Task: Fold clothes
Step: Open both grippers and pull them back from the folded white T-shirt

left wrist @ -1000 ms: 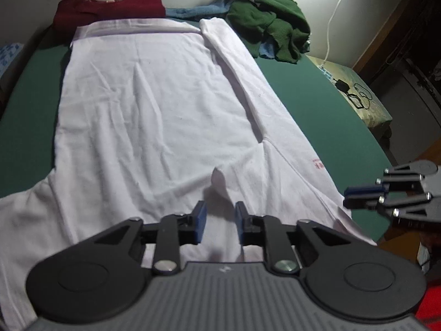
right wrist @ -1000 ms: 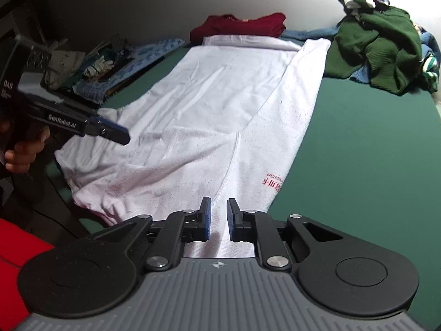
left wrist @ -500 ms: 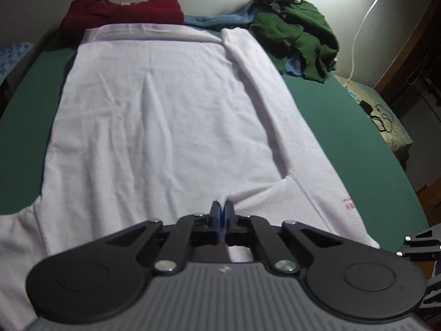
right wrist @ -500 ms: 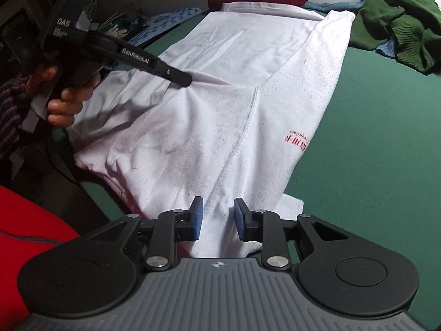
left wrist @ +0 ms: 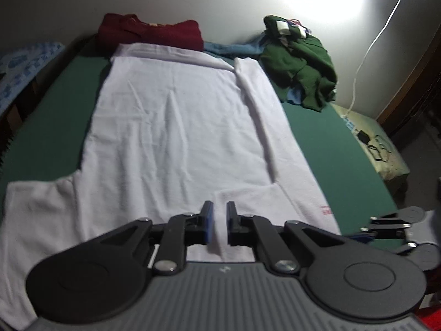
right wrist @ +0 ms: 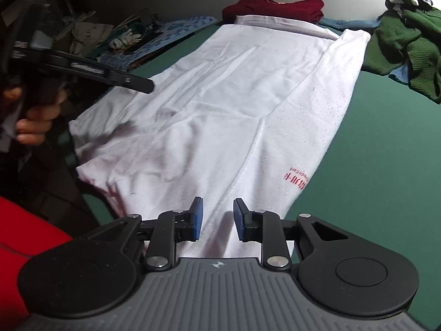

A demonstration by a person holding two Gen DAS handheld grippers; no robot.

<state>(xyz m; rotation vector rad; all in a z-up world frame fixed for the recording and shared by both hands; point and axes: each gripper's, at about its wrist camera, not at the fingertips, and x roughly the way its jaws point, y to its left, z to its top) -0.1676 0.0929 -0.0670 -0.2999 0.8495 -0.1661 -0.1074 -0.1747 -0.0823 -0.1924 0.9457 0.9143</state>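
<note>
Jaws of the left gripper (left wrist: 217, 224) stand slightly parted over the near hem of the white shirt (left wrist: 176, 127), nothing pinched; right gripper (right wrist: 217, 219) jaws part-open, cloth lying beneath the gap, not clamped; shirt spread flat on the green table (left wrist: 325, 138), one long edge folded inward.

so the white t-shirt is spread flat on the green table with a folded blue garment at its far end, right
Not quite. The folded garment at the far end of the white t-shirt is dark red, not blue, as the left wrist view shows. The shirt does lie spread on the green table.
</note>
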